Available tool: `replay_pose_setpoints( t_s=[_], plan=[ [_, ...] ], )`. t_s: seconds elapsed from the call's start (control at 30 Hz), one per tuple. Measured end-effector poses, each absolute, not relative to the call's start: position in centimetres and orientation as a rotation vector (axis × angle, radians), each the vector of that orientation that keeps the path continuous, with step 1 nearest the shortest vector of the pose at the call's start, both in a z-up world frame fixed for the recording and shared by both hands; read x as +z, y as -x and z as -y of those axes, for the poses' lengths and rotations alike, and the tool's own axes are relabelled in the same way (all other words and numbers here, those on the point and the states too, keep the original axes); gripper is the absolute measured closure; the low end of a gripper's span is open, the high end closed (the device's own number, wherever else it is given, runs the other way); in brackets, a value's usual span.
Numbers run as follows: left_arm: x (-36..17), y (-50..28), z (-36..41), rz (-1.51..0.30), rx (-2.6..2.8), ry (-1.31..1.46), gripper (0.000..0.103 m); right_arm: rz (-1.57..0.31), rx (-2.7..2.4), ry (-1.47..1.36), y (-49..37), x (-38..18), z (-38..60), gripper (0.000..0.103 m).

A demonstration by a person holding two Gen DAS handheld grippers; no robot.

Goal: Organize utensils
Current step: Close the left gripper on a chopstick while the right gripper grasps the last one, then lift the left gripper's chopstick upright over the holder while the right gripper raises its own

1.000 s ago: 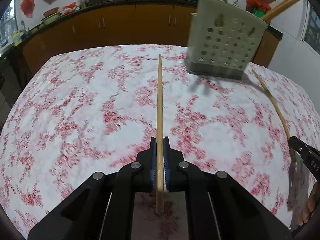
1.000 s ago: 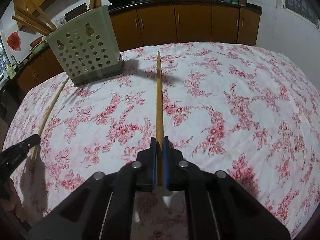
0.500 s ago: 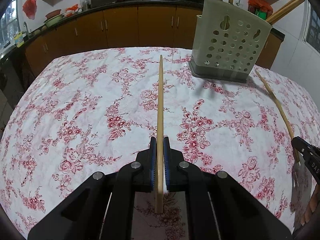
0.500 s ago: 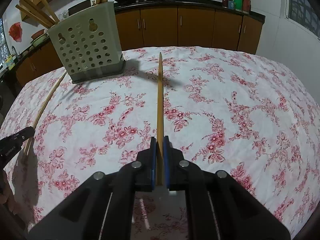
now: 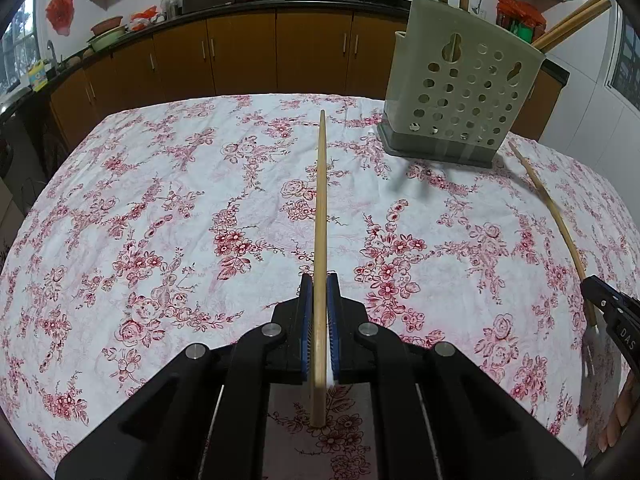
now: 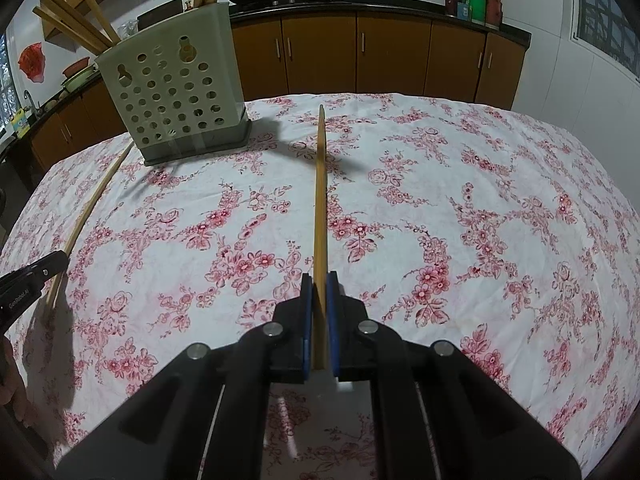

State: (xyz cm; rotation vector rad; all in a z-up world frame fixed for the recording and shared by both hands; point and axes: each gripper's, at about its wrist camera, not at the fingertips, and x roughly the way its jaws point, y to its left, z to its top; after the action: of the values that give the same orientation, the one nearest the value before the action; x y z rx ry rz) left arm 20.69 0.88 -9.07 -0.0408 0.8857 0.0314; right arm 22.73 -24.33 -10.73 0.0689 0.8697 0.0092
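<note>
We hold one slim wooden stick (image 5: 320, 216) clamped in the left gripper (image 5: 319, 296) and another (image 6: 320, 200) in the right gripper (image 6: 319, 296), both raised over the floral cloth (image 5: 160, 220) short of the perforated plastic holder (image 5: 460, 92). Gripped near one end, the long smooth sticks could pivot, snag the holder's rim and tip it.
</note>
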Motion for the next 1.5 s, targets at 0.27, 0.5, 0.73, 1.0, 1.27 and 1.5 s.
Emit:
replay_pose_setpoints(
  t_s=[0.27, 0.5, 0.73, 1.0, 1.27, 1.5],
  plan=[
    [-9.1, -20.7, -0.9, -0.885, 0.032, 0.041, 0.095, -0.869, 0.011, -0.075, -22.6, -10.7, 24.4, 0.094],
    [-9.1, -20.7, -1.0, -0.884, 0.029, 0.051, 0.095, -0.869, 0.013, -0.08, -22.5, -10.8, 24.5, 0.094],
    [-9.0, -20.2, -1.0, -0.885, 0.017, 0.047, 0.095, -0.869, 0.014, -0.09, -22.1, -10.7, 24.7, 0.094],
    [-9.0, -19.9, -1.0, -0.885, 0.019, 0.04, 0.095, -0.868, 0.022, -0.11, -22.1, -10.7, 24.9, 0.094],
    [-8.8, -19.9, -1.1, -0.887, 0.027, 0.039, 0.095, -0.851, 0.019, -0.123, -21.8, -10.2, 25.3, 0.094],
    [-8.2, -19.7, -1.2, -0.869, 0.029, 0.036, 0.095, -0.819, 0.022, -0.123, -21.7, -9.1, 25.5, 0.094]
  ],
)
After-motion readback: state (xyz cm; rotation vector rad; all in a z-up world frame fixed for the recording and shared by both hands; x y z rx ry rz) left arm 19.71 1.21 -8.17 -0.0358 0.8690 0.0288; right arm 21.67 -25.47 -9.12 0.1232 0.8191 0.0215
